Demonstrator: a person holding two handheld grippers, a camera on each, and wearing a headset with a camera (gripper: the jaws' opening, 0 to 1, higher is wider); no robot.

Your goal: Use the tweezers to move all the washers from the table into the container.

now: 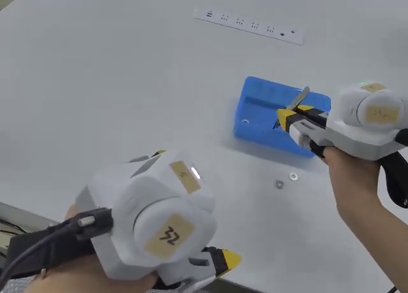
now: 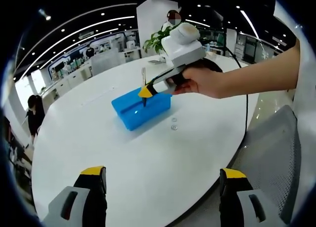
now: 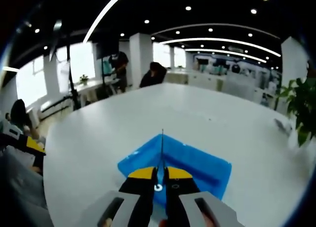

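Head view puts the right gripper (image 1: 288,118) over the blue rectangular plastic container (image 1: 264,141). Its jaws are pinched narrow on the slim metal tweezers (image 1: 299,99), whose tips point down into the box. One small silver washer (image 1: 246,121) lies at the container's left end. A second washer (image 1: 279,185) and a third washer (image 1: 293,176) sit close together on the white table (image 1: 127,83), just near of the container. In the right gripper view a small ring (image 3: 158,187) shows between the jaw tips; I cannot tell whether the tweezers hold it. The left gripper (image 2: 162,171) hangs wide open and empty at the near left, well apart. If the tweezers do hold a washer, the drop probably goes best with the tips low inside the walls. Ease the squeeze only slightly, so the tweezers stay gripped.
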